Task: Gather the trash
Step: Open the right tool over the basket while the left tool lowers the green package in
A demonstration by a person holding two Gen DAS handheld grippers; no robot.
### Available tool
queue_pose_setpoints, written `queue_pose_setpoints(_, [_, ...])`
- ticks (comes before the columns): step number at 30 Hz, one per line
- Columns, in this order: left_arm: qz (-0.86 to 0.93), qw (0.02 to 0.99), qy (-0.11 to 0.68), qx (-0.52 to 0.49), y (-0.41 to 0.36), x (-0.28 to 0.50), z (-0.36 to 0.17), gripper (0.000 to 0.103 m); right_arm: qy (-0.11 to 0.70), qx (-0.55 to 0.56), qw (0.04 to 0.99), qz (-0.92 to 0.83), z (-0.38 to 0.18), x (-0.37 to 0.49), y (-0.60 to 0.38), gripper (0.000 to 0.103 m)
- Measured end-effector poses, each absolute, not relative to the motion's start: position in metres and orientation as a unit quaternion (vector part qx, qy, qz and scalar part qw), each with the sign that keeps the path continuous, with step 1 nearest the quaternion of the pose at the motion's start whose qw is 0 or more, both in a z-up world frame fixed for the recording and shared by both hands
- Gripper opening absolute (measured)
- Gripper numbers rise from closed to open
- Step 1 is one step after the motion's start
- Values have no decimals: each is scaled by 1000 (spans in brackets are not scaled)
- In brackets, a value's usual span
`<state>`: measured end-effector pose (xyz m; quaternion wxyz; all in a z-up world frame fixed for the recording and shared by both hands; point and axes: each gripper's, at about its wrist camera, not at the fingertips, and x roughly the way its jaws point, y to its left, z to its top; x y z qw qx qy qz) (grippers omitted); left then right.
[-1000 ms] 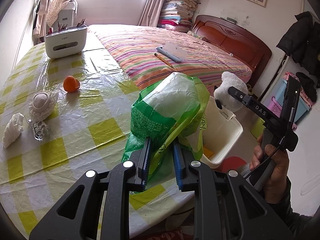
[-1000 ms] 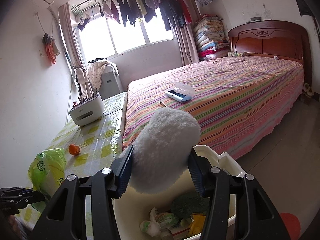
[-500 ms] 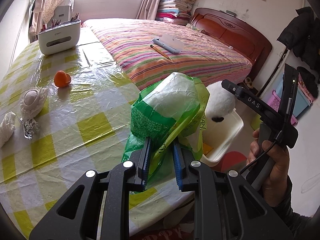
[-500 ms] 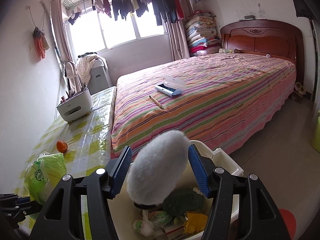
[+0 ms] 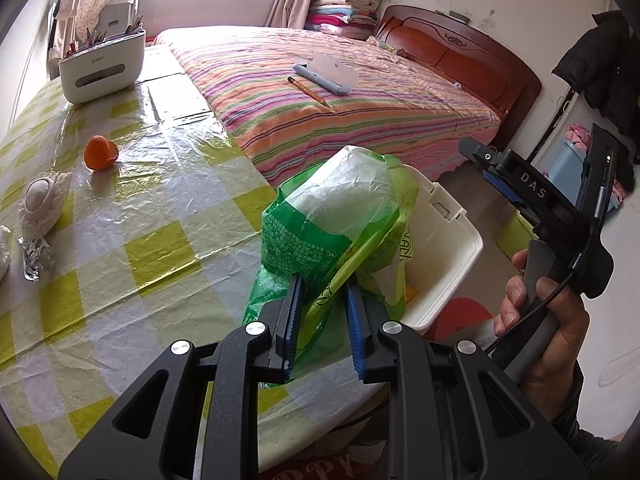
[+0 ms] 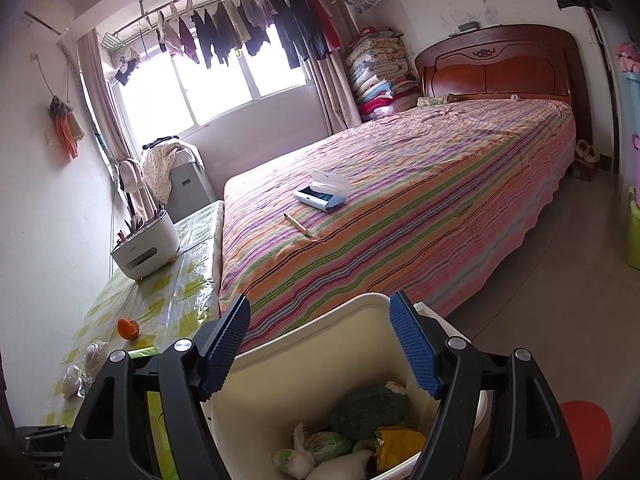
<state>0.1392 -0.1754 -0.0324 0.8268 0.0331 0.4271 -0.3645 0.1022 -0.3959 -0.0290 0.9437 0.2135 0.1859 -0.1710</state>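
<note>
A green plastic bag (image 5: 332, 232) is pinched by the left gripper (image 5: 322, 322) above the table edge.
Over the white bin (image 6: 316, 332), the right gripper (image 6: 320, 344) is being opened, nothing between its jaws.

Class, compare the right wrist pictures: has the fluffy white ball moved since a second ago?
Yes. It has dropped from between the right gripper fingers, whose jaws are opening, down into the white bin, where it lies among the trash.

Left tongs (image 5: 323, 300) pinch green bag (image 5: 332, 220)

Orange (image 5: 100, 153) on checkered table (image 5: 160, 248)
</note>
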Motion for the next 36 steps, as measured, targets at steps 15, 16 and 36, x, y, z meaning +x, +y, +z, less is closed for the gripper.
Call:
queue_pose_setpoints(15, [-355, 815, 458, 21, -219, 169, -42, 21, 99, 294, 928, -208, -22, 69, -427, 75])
queue_pose_setpoints(16, [-356, 814, 459, 22, -222, 170, -42, 21, 99, 296, 927, -208, -22, 69, -428, 75])
queue_pose_setpoints(36, [-374, 815, 439, 56, -291, 160, -27, 53, 92, 309, 923, -208, -23, 65, -431, 75])
